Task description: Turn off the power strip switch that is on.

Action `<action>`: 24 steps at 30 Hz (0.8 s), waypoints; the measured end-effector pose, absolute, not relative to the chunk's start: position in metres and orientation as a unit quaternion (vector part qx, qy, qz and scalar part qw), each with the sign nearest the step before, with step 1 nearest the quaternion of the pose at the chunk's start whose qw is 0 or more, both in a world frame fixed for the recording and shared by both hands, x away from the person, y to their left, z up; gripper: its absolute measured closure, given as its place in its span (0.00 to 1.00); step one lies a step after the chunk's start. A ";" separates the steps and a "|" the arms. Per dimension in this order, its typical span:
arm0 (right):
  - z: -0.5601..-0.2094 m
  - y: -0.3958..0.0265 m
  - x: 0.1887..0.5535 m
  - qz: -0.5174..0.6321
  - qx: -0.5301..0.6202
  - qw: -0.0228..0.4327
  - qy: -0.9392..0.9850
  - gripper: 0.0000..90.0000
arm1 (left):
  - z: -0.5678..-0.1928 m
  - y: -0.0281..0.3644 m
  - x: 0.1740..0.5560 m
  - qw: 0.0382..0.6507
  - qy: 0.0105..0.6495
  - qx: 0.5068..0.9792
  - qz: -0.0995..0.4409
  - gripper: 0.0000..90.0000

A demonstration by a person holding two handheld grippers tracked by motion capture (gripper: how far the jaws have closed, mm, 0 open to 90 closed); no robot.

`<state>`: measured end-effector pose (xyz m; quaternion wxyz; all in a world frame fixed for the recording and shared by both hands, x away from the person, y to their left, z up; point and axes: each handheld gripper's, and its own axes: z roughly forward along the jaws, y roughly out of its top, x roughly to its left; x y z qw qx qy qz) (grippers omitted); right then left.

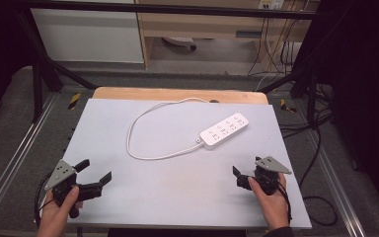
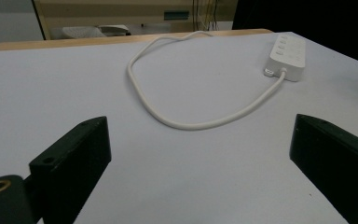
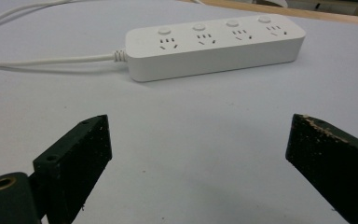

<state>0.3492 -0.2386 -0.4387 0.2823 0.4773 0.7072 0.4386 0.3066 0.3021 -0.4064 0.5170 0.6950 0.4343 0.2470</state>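
A white power strip [image 1: 224, 130] [image 2: 287, 56] [image 3: 214, 44] lies on the white table top [image 1: 177, 182], right of the middle, with several sockets and round switches facing up. Its white cable [image 1: 143, 128] [image 2: 186, 122] loops to the left and runs back to the table's far edge. My left gripper [image 1: 96, 171] [image 2: 200, 154] rests near the front left corner, open, nothing between its jaws. My right gripper [image 1: 246, 170] [image 3: 200, 149] sits at the front right, open and empty, with the strip a short way ahead of it.
A wooden board [image 1: 177, 94] edges the table's far side. Black frame bars [image 1: 44, 64] stand around the table, and loose cables [image 1: 321, 148] lie on the floor at the right. A white cabinet [image 1: 89, 34] stands behind.
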 end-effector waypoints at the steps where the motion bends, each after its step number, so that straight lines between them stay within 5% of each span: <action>1: -0.439 -0.239 0.349 0.439 0.477 0.282 0.707 0.08 | -0.406 0.302 0.307 0.517 0.434 0.695 0.247 0.06; 24: -0.442 -0.231 0.349 0.421 0.478 0.269 0.722 0.06 | -0.397 0.284 0.309 0.536 0.420 0.694 0.233 0.06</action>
